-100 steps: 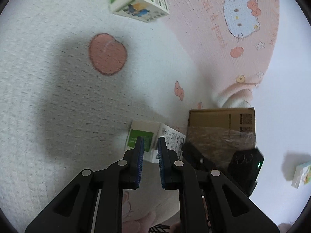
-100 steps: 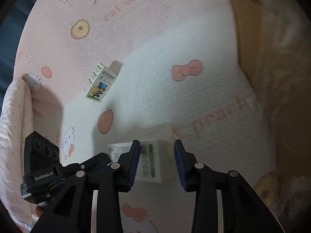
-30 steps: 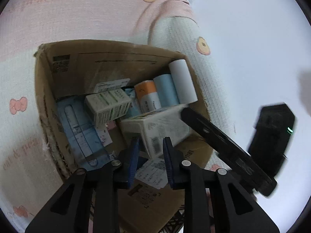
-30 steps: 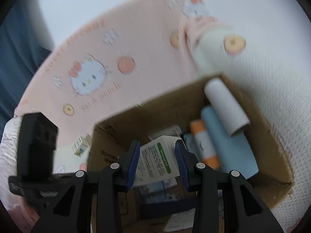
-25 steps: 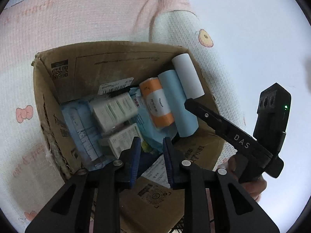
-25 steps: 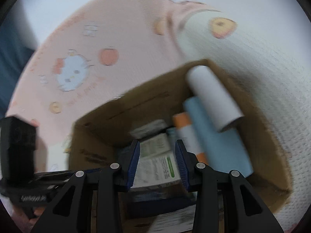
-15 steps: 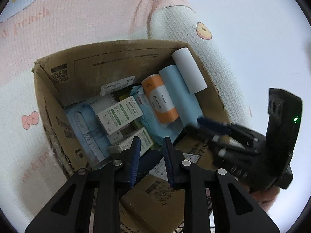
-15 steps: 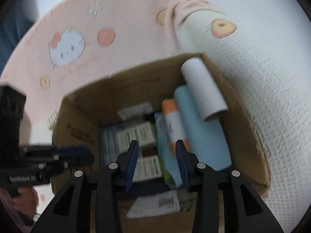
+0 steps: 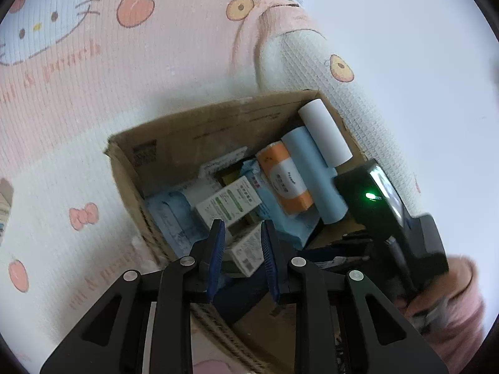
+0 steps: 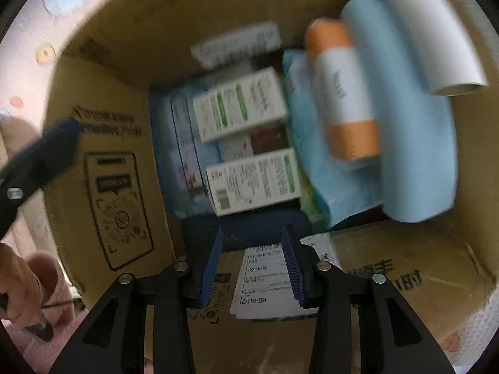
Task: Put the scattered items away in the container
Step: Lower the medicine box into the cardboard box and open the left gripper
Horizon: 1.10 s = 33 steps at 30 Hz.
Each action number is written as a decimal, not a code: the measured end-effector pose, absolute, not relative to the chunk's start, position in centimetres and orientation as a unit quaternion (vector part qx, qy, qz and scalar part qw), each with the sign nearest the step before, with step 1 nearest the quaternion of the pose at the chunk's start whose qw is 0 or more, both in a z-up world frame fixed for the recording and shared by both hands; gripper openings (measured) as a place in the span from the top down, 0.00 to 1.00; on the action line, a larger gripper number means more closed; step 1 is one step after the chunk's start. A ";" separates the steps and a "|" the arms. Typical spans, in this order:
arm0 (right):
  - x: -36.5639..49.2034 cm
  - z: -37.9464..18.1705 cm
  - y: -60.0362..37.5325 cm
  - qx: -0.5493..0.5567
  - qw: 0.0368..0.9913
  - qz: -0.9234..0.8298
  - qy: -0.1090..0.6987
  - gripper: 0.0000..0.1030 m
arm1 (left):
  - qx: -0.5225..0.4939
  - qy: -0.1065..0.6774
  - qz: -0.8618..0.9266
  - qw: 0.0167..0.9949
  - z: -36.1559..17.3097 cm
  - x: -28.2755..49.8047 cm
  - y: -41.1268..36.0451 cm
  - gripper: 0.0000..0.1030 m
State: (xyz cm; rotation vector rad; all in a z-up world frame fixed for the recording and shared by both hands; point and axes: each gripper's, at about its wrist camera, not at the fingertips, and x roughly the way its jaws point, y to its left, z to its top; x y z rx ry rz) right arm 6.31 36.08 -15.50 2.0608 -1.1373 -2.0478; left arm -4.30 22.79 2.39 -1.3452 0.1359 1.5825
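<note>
Cardboard fills both views; in the left wrist view the cardboard box (image 9: 174, 152) sits at centre on the pink cartoon-print blanket (image 9: 93, 46), and at the far left edge we see a sliver of a small carton (image 9: 4, 208) outside it, which we judge is left to collect; our left gripper (image 9: 240, 251) at lower centre has its jaws a narrow gap apart with nothing between them. Right of centre lie the green-labelled box (image 9: 229, 202), the orange roll (image 9: 285, 182), the pale blue roll (image 9: 315, 177) and the white roll (image 9: 324, 137), all inside. In the right wrist view our right gripper (image 10: 253, 266) hangs low over the box's near flap, jaws wide apart and empty, with the second green-labelled box (image 10: 252, 180) just beyond. The risks, as we judge them: the right fingers catching the flap or its shipping label (image 10: 268, 280) on the way out and dragging the box; the two grippers, close together here, knocking each other; the white roll, propped high at the upper right, rolling over the wall if jolted.
</note>
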 end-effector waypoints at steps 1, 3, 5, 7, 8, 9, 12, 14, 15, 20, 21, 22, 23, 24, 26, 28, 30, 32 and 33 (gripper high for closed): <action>5.9 -15.9 36.2 0.672 0.018 -0.646 -0.361 0.64 | -0.557 0.059 0.656 0.505 2.4 -4.5 22.9 0.74; 5.4 -16.7 36.4 0.685 0.024 -0.633 -0.360 0.64 | -0.557 0.068 0.650 0.513 2.3 -4.7 23.4 0.74; 4.9 -17.9 36.8 0.698 0.020 -0.610 -0.374 0.64 | -0.555 0.081 0.645 0.519 2.2 -4.8 24.0 0.74; 4.6 -18.9 36.6 0.711 0.015 -0.591 -0.380 0.64 | -0.548 0.101 0.643 0.525 2.3 -4.9 24.9 0.74; 4.4 -19.3 36.2 0.717 0.009 -0.586 -0.378 0.64 | -0.545 0.110 0.642 0.528 2.2 -4.8 25.3 0.74; 4.3 -19.4 36.0 0.721 0.007 -0.585 -0.371 0.64 | -0.546 0.122 0.638 0.530 2.1 -4.9 25.8 0.75; 3.6 -19.9 34.7 0.746 0.023 -0.577 -0.332 0.64 | -0.553 0.143 0.621 0.537 1.8 -5.1 27.2 0.75; 3.3 -20.5 33.5 0.770 0.042 -0.562 -0.299 0.64 | -0.551 0.151 0.618 0.540 1.7 -5.2 27.7 0.75; 3.1 -21.0 33.0 0.781 0.044 -0.555 -0.282 0.64 | -0.548 0.152 0.620 0.541 1.8 -5.3 27.8 0.75; 1.7 -21.2 33.0 0.777 0.032 -0.574 -0.257 0.64 | -0.547 0.147 0.623 0.539 2.0 -6.1 27.7 0.75; 1.3 -21.2 33.4 0.766 0.016 -0.590 -0.255 0.64 | -0.549 0.149 0.623 0.538 2.0 -6.2 27.6 0.75; 1.1 -21.4 33.7 0.757 0.008 -0.596 -0.270 0.64 | -0.549 0.152 0.622 0.537 2.0 -6.3 27.6 0.75; 1.0 -22.0 33.8 0.751 0.013 -0.592 -0.294 0.64 | -0.550 0.154 0.624 0.534 1.9 -6.4 27.4 0.75; 1.0 -22.6 33.9 0.747 0.014 -0.587 -0.312 0.64 | -0.551 0.157 0.627 0.528 1.9 -6.4 27.3 0.75; 1.1 -23.2 33.7 0.745 0.006 -0.587 -0.317 0.64 | -0.550 0.158 0.631 0.524 1.7 -6.5 26.9 0.75; 1.3 -22.7 33.8 0.728 -0.003 -0.604 -0.325 0.64 | -0.554 0.157 0.633 0.518 1.6 -6.7 26.7 0.75; 1.3 -21.3 33.8 0.716 -0.017 -0.632 -0.296 0.64 | -0.559 0.155 0.633 0.511 1.4 -6.8 26.5 0.75; 1.7 -21.1 33.2 0.717 -0.021 -0.636 -0.286 0.64 | -0.565 0.154 0.633 0.506 1.2 -6.8 26.2 0.75; 2.0 -21.0 33.0 0.719 -0.019 -0.635 -0.281 0.64 | -0.566 0.155 0.633 0.505 1.2 -6.9 26.2 0.75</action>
